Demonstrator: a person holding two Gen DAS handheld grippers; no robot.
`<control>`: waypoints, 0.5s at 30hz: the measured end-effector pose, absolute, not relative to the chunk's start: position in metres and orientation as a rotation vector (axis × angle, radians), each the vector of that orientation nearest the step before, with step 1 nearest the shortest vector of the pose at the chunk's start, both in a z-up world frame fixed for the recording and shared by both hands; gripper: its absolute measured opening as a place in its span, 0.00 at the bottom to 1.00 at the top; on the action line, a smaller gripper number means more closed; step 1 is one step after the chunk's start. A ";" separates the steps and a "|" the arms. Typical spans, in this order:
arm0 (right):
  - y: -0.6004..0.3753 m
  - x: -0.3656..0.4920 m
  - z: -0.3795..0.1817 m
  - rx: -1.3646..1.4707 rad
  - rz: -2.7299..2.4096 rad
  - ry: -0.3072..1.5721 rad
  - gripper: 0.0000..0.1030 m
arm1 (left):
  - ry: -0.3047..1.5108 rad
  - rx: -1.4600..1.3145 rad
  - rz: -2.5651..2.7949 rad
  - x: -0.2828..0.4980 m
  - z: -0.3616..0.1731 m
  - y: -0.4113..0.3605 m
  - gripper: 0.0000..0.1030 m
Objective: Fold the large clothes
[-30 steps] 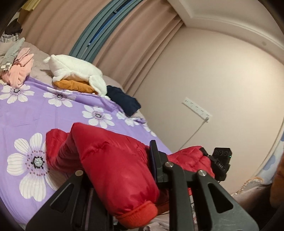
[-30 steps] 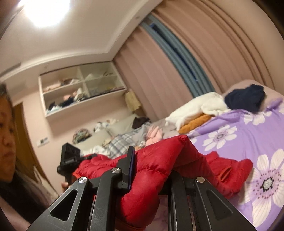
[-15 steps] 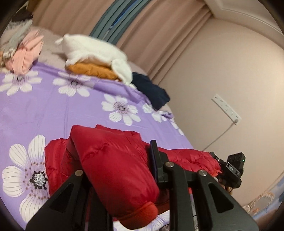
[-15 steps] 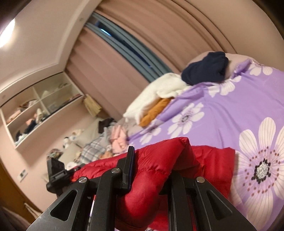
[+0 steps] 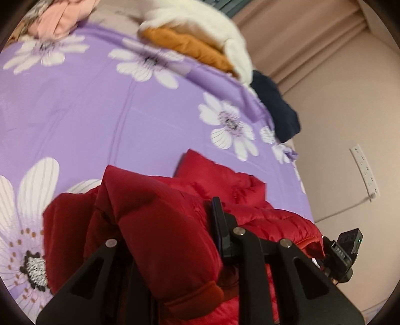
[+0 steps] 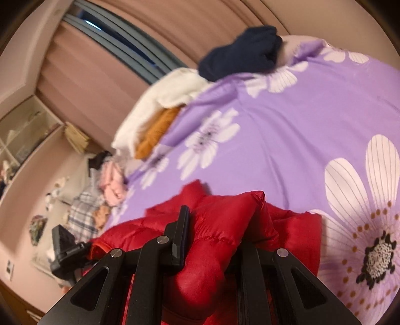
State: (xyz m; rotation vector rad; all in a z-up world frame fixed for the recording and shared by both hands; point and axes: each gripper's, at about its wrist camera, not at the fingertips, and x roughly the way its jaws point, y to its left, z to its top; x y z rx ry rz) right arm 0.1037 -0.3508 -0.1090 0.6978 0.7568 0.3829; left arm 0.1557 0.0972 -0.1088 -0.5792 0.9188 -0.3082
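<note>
Lying on the purple floral bedsheet (image 5: pixel 100 105): one red puffer jacket (image 5: pixel 225 180), bunched at the near edge. Left gripper (image 5: pixel 172 225) clamped on a cuffed sleeve; right gripper (image 6: pixel 215 230) clamped on a padded fold. White (image 6: pixel 165 97), orange (image 5: pixel 190 47), navy garments (image 6: pixel 240 55) beyond.

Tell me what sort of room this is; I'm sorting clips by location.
Most likely a bedroom: a bed under a purple daisy-print sheet, pink floor-length curtains, and piled clothes such as a white fleece garment.
</note>
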 end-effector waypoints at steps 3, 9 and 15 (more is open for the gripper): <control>-0.352 0.111 -0.122 0.717 0.356 0.807 0.14 | 0.980 -0.587 -0.270 0.169 -0.125 0.095 0.20; -0.357 0.116 -0.141 0.781 0.344 0.861 0.14 | 1.015 -0.581 -0.243 0.179 -0.140 0.094 0.21; -0.365 0.123 -0.135 0.886 0.370 0.886 0.22 | 1.052 -0.659 -0.254 0.186 -0.139 0.103 0.22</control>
